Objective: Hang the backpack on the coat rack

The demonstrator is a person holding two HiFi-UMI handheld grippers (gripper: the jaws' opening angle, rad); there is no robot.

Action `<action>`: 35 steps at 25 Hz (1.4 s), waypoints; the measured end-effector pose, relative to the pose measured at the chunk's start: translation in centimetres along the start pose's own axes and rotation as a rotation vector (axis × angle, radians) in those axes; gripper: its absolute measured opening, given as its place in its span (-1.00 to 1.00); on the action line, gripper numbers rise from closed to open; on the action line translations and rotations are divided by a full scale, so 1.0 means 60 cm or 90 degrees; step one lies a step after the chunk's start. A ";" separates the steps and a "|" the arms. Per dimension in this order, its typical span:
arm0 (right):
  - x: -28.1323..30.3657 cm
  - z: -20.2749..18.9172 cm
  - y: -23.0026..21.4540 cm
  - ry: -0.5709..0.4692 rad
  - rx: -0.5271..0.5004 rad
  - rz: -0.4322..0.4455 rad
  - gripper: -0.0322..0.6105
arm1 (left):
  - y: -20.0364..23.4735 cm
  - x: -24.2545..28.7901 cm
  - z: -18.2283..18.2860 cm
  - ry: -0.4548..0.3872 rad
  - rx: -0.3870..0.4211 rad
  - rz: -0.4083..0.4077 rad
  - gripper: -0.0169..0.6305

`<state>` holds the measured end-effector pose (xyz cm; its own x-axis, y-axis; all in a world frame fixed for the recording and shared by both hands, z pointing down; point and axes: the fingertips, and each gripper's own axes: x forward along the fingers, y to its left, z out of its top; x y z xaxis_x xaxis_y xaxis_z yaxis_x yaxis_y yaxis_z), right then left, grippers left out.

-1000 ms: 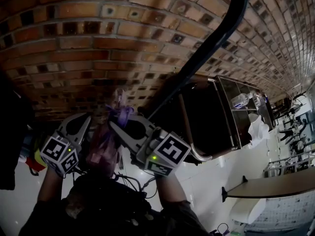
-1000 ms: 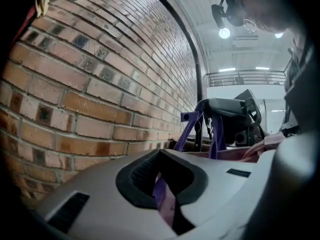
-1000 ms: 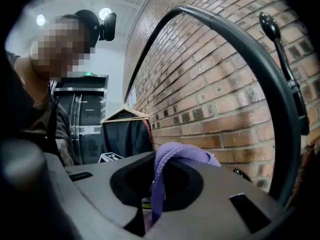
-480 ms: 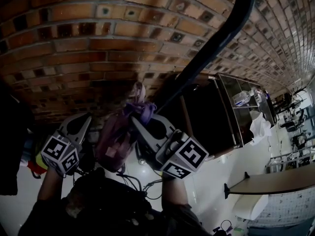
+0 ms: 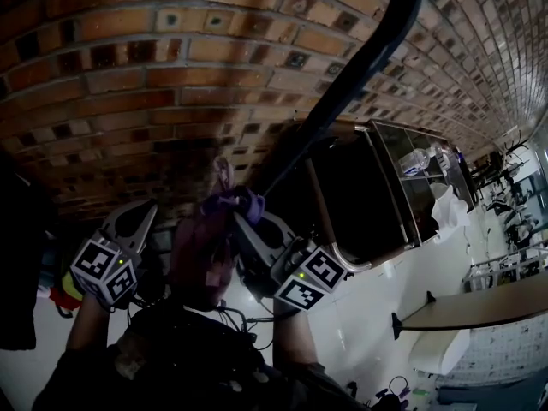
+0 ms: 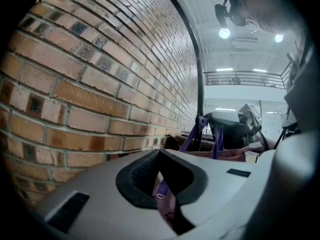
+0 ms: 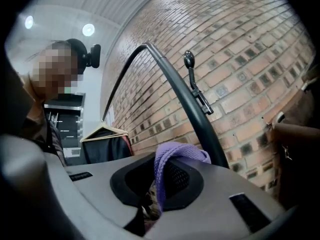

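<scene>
A pink-purple backpack (image 5: 199,251) hangs between my two grippers in the head view, in front of the brick wall. My right gripper (image 5: 246,215) is shut on its purple top strap (image 5: 229,200), which loops over the fingertips (image 7: 172,156), close to the foot of the coat rack's black curved pole (image 5: 360,67). In the right gripper view the pole (image 7: 192,111) rises just behind the strap, with a hook peg (image 7: 189,59) higher up. My left gripper (image 5: 141,221) sits at the bag's left side, shut with a purple strap and pink fabric (image 6: 167,209) between its jaws.
The brick wall (image 5: 128,75) fills the background. A metal-framed cart (image 5: 390,199) stands to the right of the pole, and a white table (image 5: 479,311) is further right. A dark garment on a wooden hanger (image 7: 102,144) hangs at the left.
My right gripper has carried the purple strap to the right, closer to the black pole, and rolled a little. The backpack swung with it. The left gripper stayed put.
</scene>
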<state>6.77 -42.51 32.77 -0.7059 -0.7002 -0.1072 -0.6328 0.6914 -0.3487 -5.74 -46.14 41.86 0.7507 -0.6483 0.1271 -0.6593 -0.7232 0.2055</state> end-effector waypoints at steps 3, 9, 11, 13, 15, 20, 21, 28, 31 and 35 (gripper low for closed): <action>-0.013 -0.018 -0.005 0.000 0.012 -0.003 -0.83 | 0.001 0.000 -0.002 0.002 -0.001 0.000 -0.91; -0.023 -0.044 -0.009 0.009 -0.015 -0.006 -0.81 | -0.014 -0.003 -0.017 0.009 -0.007 -0.003 -0.91; -0.032 -0.066 -0.016 0.018 -0.016 -0.023 -0.78 | -0.023 -0.007 -0.024 0.010 -0.008 -0.004 -0.91; -0.045 -0.091 -0.026 0.031 -0.003 -0.045 -0.74 | -0.029 -0.012 -0.034 0.013 -0.011 0.000 -0.91; -0.058 -0.112 -0.043 0.035 0.006 -0.078 -0.73 | -0.032 -0.018 -0.044 0.016 -0.016 0.008 -0.91; -0.077 -0.121 -0.059 0.002 0.020 -0.116 -0.67 | -0.042 -0.038 -0.059 0.028 -0.019 0.024 -0.91; -0.084 -0.120 -0.064 -0.009 0.021 -0.126 -0.67 | -0.046 -0.041 -0.061 0.030 -0.018 0.026 -0.91; -0.135 -0.114 -0.076 -0.041 -0.033 -0.179 -0.40 | -0.066 -0.064 -0.084 0.038 -0.021 0.049 -0.91; -0.160 -0.104 -0.060 -0.061 -0.027 -0.164 -0.40 | -0.089 -0.069 -0.097 0.042 -0.021 0.046 -0.91; -0.207 -0.086 -0.044 -0.106 0.001 -0.162 -0.46 | -0.130 -0.076 -0.108 0.040 -0.013 0.036 -0.91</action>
<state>15.58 -34.73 39.84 -0.4624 -0.8708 -0.1672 -0.7820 0.4893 -0.3860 -3.76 -35.98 45.94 0.7134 -0.6718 0.1996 -0.7007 -0.6802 0.2151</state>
